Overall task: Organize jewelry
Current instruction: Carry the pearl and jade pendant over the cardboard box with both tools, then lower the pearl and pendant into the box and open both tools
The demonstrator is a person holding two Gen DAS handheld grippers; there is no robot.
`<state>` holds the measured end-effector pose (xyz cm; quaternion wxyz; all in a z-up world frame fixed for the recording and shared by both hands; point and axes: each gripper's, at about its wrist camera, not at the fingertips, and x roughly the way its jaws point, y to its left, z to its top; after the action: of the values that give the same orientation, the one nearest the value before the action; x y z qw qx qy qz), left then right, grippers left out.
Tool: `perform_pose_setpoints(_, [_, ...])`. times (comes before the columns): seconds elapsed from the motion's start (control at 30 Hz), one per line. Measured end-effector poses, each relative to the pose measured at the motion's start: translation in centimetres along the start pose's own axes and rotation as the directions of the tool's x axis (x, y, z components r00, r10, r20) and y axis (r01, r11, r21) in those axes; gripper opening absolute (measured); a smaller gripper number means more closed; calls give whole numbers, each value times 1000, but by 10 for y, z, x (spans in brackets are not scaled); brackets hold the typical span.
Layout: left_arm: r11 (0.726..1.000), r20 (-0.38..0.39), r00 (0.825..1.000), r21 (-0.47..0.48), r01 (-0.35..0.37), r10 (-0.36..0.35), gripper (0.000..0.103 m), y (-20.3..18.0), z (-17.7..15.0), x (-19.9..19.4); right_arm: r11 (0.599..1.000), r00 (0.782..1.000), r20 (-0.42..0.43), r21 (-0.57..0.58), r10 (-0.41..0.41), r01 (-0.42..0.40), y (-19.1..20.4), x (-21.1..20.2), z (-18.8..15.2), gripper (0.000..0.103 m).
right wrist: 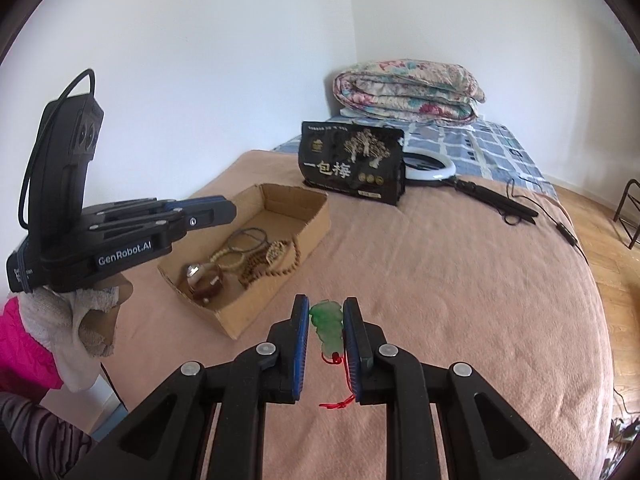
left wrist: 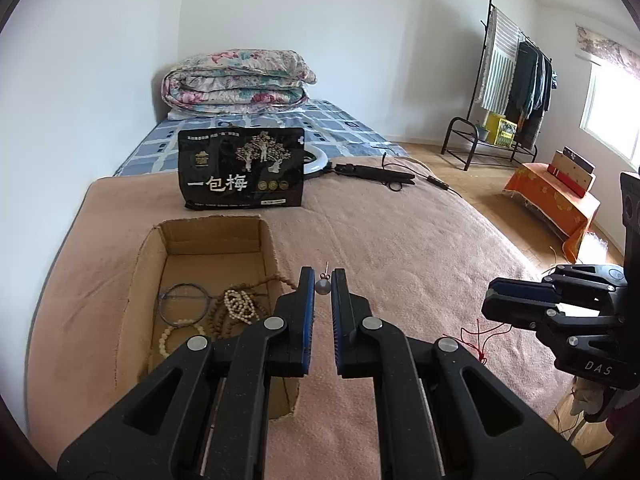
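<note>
The left claw (left wrist: pixel 323 280) pinches a tiny, light pearl earring (left wrist: pixel 322 286) by its slippery ball beside the box's (left wrist: pixel 224 240) right edge, and the right claw (right wrist: pixel 326 320) squeezes a hard, breakable green stone charm (right wrist: pixel 328 328) by its flat sides.

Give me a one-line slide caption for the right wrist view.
Right gripper closes its fingers around a green pendant on red cord, beside a cardboard box of beaded jewelry.

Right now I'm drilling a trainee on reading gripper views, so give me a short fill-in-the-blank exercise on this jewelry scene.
1. The pendant between the fingers of the right gripper is ____ in colour.
2. The bead bracelets already lie inside a ____ box.
3. The cord tied to the pendant is ____.
4. The left gripper has a small grey ____ earring between its fingers.

Missing words: green; cardboard; red; ball
</note>
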<state>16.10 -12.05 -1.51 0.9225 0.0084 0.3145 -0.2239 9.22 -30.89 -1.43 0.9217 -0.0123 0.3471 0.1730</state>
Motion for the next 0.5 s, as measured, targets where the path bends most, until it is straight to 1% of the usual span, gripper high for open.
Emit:
perform_pose_setpoints(0.23, [998, 7, 998, -29, -58, 58, 6, 44, -1, -9, 998, 998, 24, -31, 54, -53, 26, 19, 33, 16])
perform_pose_setpoints(0.5, [992, -4, 995, -66, -104, 104, 6, 84, -8, -8, 993, 994, 32, -62, 107, -105, 53, 57, 67, 16])
